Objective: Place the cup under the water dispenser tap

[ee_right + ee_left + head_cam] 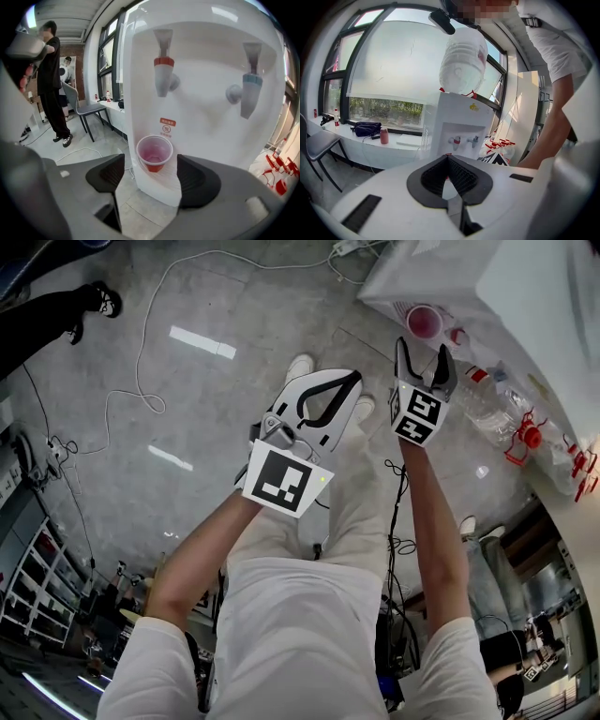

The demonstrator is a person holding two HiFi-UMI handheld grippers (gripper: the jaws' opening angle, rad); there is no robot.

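Note:
A clear red-tinted cup (154, 153) stands upright on the drip tray of the white water dispenser (206, 126), right below the red tap (163, 75); the blue tap (248, 93) is to its right. My right gripper (151, 164) is open, its dark pads either side of the cup but short of it, touching nothing. From above, the cup (424, 322) sits just beyond the right gripper (424, 362). My left gripper (352, 379) is shut and empty, held beside it. In the left gripper view the dispenser (459, 129) stands beyond the shut left gripper (448, 157).
Empty water bottles with red caps (525, 432) lie right of the dispenser. Cables (141, 381) run over the grey floor. A person in black (51, 79) stands by a chair (86, 105) at the left. A big bottle (464, 61) tops the dispenser.

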